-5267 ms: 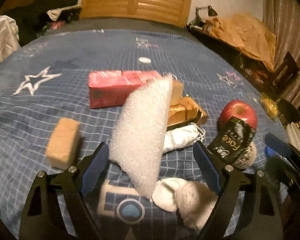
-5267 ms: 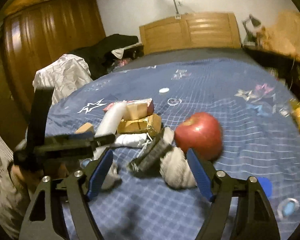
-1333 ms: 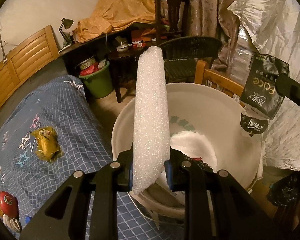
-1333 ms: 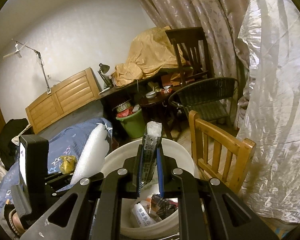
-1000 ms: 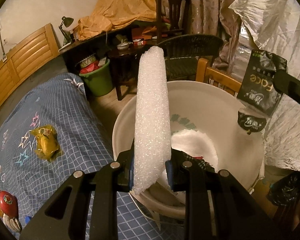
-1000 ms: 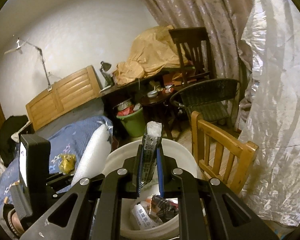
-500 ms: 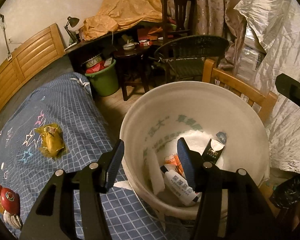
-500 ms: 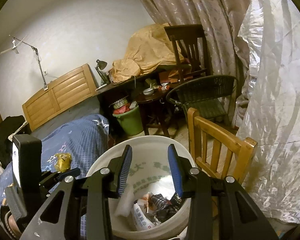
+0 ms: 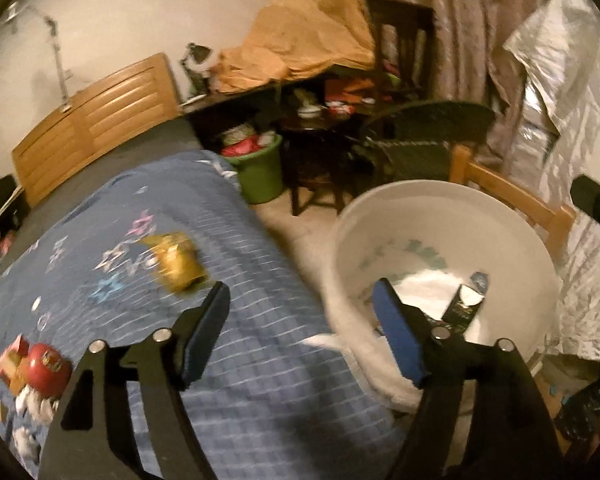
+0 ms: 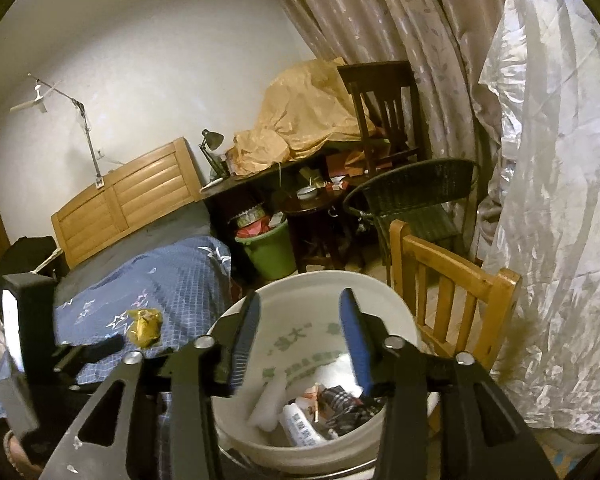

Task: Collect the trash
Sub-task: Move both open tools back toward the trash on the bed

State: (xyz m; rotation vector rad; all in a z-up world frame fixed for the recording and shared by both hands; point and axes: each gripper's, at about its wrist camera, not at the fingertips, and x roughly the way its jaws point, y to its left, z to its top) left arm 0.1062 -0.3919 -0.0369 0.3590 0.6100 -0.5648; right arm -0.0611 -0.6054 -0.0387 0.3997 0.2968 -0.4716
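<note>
A white trash bucket (image 9: pixel 512 240) stands beside the bed; it also shows in the right wrist view (image 10: pixel 324 284). Inside lie the white foam sheet (image 10: pixel 266 400), a black sachet (image 9: pixel 466 304) and other wrappers. My left gripper (image 9: pixel 302 300) is open and empty, over the bed edge left of the bucket. My right gripper (image 10: pixel 300 312) is open and empty above the bucket. A yellow wrapper (image 9: pixel 178 260) lies on the blue bedspread (image 9: pixel 236 360). A red apple (image 9: pixel 46 368) and white tissues (image 9: pixel 32 408) lie at the far left.
A wooden chair (image 10: pixel 452 284) stands right behind the bucket. A green bin (image 10: pixel 270 252), a dark table and a wicker chair (image 10: pixel 416 192) are beyond. A silver plastic sheet (image 10: pixel 552 200) hangs at the right.
Both grippers have opened and dropped the foam sheet and the black sachet into the bucket. The left gripper has since swung left toward the bed.
</note>
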